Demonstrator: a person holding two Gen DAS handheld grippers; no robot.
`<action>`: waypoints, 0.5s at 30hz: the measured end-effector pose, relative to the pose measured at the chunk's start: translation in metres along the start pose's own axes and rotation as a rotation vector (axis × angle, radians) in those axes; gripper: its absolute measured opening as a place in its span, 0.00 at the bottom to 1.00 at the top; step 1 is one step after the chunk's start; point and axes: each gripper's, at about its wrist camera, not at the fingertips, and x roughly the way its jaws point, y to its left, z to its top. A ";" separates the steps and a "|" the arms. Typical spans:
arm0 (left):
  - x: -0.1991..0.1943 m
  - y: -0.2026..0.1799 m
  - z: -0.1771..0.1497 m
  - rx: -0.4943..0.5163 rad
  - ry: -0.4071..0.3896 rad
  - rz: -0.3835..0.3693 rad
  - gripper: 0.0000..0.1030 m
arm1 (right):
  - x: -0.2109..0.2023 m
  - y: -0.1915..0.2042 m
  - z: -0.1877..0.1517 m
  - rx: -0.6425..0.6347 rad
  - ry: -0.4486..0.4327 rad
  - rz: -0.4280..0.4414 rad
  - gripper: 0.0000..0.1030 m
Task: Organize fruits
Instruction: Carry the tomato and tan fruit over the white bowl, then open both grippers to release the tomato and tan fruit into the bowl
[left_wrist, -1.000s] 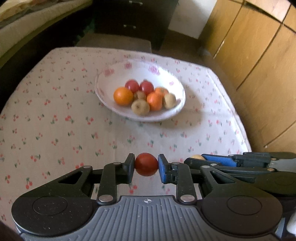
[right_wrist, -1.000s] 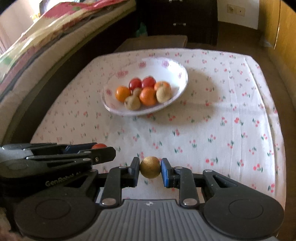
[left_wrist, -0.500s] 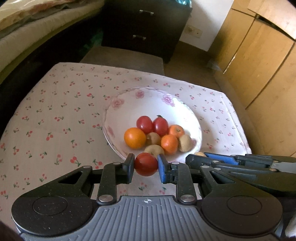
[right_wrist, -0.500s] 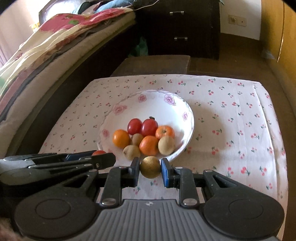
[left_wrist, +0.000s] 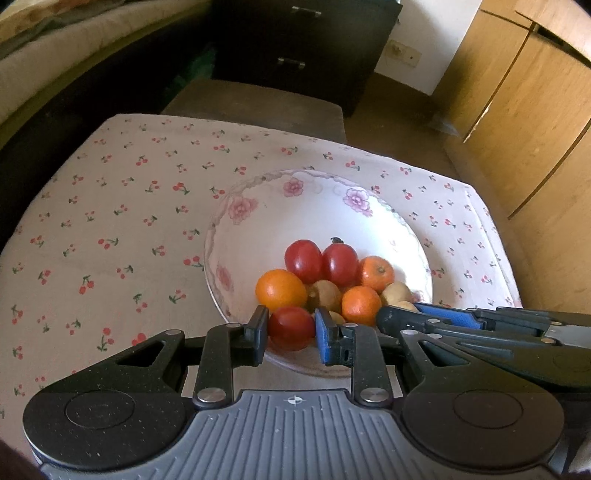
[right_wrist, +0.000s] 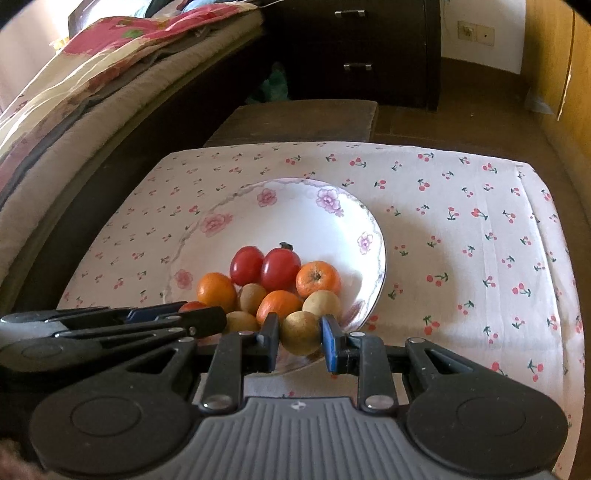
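A white floral bowl (left_wrist: 266, 218) (right_wrist: 303, 218) on the cherry-print cloth holds two red tomatoes (left_wrist: 304, 260), oranges (left_wrist: 280, 290) and brown round fruits (left_wrist: 325, 295). My left gripper (left_wrist: 291, 328) is shut on a red tomato (left_wrist: 291, 328) over the bowl's near rim. My right gripper (right_wrist: 300, 334) is shut on a tan round fruit (right_wrist: 301, 332), also over the near rim, beside the pile. Each gripper shows side-on in the other's view: the right one (left_wrist: 480, 325) and the left one (right_wrist: 110, 325).
The small table with the cherry cloth (left_wrist: 110, 229) has edges all round. A brown stool (right_wrist: 295, 118) stands behind it, a bed (right_wrist: 74, 92) on the left, a dark drawer unit (right_wrist: 369, 44) at the back, wooden cabinets (left_wrist: 517, 110) on the right.
Both grippers have moved forward with their fruits, from above the bare cloth to the bowl's near rim. The bowl now looks much closer. Both grips are unchanged.
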 end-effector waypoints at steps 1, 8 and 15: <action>0.001 0.000 0.001 0.000 -0.002 0.003 0.32 | 0.001 -0.001 0.001 0.000 -0.004 0.001 0.27; 0.002 0.002 0.007 -0.018 -0.012 0.000 0.33 | 0.003 -0.001 0.008 0.007 -0.024 0.003 0.27; -0.005 0.004 0.008 -0.023 -0.024 -0.007 0.38 | -0.005 -0.001 0.009 0.009 -0.035 -0.004 0.28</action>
